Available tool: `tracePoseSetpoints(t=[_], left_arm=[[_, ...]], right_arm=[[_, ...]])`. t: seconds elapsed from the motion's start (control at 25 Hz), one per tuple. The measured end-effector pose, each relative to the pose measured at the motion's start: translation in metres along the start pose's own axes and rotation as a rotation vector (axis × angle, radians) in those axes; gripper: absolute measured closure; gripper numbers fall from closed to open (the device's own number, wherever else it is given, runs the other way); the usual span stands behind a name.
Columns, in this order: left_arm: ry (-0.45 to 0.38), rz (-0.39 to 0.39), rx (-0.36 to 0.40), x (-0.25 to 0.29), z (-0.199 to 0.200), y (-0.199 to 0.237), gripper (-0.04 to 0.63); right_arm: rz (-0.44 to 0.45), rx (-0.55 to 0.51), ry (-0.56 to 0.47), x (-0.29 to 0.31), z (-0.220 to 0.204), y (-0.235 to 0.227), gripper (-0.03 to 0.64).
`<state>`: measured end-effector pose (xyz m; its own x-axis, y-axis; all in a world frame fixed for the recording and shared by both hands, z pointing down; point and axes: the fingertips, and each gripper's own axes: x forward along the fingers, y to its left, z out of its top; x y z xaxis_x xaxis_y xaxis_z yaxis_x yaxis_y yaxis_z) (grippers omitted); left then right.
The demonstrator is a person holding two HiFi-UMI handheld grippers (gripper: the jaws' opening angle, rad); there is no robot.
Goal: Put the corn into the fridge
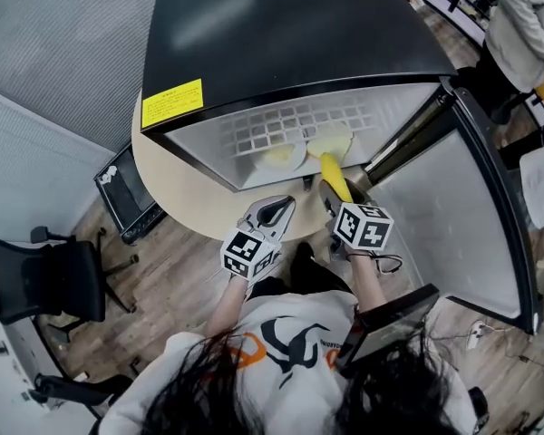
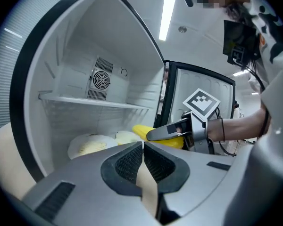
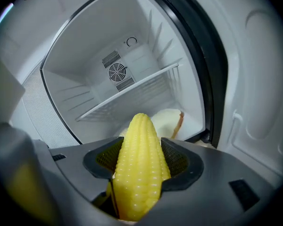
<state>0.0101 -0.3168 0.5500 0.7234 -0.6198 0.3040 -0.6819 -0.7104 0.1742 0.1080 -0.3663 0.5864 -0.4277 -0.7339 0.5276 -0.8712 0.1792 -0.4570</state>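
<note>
Grips the corn [image 3: 139, 182] lengthwise in the right gripper [image 3: 141, 149], pads pressed on both flanks, tip aimed into the open fridge [image 3: 85, 65]. Holds the left gripper [image 2: 143, 147] just beside, jaws together on nothing. Looks like the carrying-in step: corn at the fridge mouth, below the shelf [image 3: 141, 86], not yet set down. Next, likely: reach deeper, lower beside the bread-like slice [image 3: 169, 119] without pressing on it, then part the jaws.
</note>
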Motion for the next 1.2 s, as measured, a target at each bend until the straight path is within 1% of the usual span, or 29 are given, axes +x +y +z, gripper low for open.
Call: tracePoseSetpoints(t=[0.2, 0.36, 0.48, 0.88, 1.04, 1.2], left_arm=[[0.005, -0.002, -0.012, 0.009, -0.001, 0.006, 0.581], [0.012, -0.004, -0.004, 0.011, 0.000, 0.009, 0.581], [0.013, -0.005, 0.000, 0.012, 0.001, 0.010, 0.581], [0.012, 0.025, -0.001, 0.001, 0.008, 0.019, 0.581], [0.006, 0.036, -0.002, -0.002, 0.010, 0.024, 0.581], [0.008, 0.036, -0.003, -0.003, 0.010, 0.025, 0.581]], right_arm=[[-0.046, -0.077, 0.017, 0.029, 0.004, -0.010, 0.362], [-0.079, -0.154, 0.027, 0.047, 0.013, -0.015, 0.362], [-0.104, -0.189, 0.030, 0.060, 0.022, -0.020, 0.362], [-0.170, -0.335, 0.037, 0.099, 0.047, -0.033, 0.362], [-0.181, -0.387, 0.046, 0.111, 0.051, -0.040, 0.362], [-0.168, -0.463, 0.034, 0.112, 0.046, -0.040, 0.361]])
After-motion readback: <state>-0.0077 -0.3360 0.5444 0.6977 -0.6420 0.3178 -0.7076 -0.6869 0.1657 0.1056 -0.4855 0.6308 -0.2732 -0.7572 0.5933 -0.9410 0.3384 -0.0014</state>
